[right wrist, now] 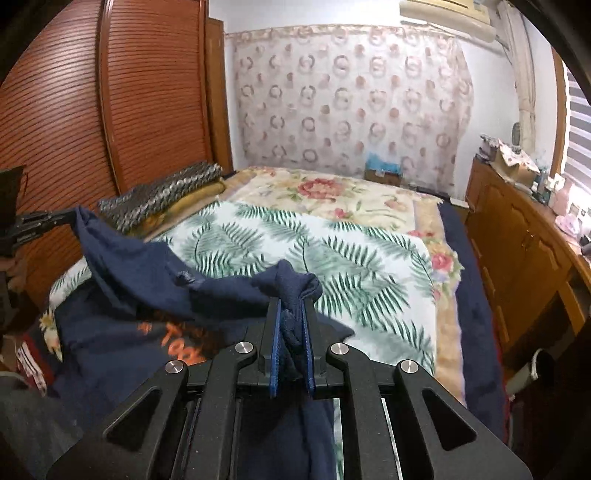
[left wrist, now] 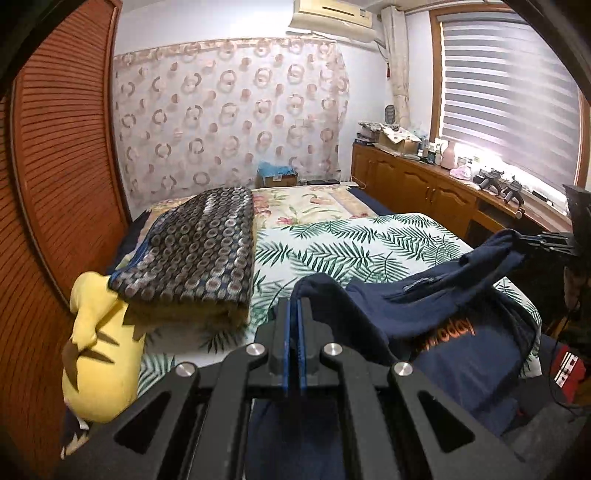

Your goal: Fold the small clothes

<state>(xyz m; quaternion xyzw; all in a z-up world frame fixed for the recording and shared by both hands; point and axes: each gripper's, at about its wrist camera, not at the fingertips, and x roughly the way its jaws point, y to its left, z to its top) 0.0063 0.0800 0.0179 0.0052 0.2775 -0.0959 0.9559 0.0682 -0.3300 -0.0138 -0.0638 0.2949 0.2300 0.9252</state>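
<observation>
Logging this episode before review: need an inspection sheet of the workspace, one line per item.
Surface: bed with palm-leaf sheet, floral blanket behind it.
Job's things: navy shirt with orange print, lifted off the bed and slung between both tools.
Clutter: folded patterned blanket, yellow plush toy.
Grippers: left tool shut on shirt fabric; right tool shut on a bunched shirt edge.
Cables: nothing seen.
Surroundings: louvred wooden door, wooden cabinet with items on top, window blind, air conditioner.
</observation>
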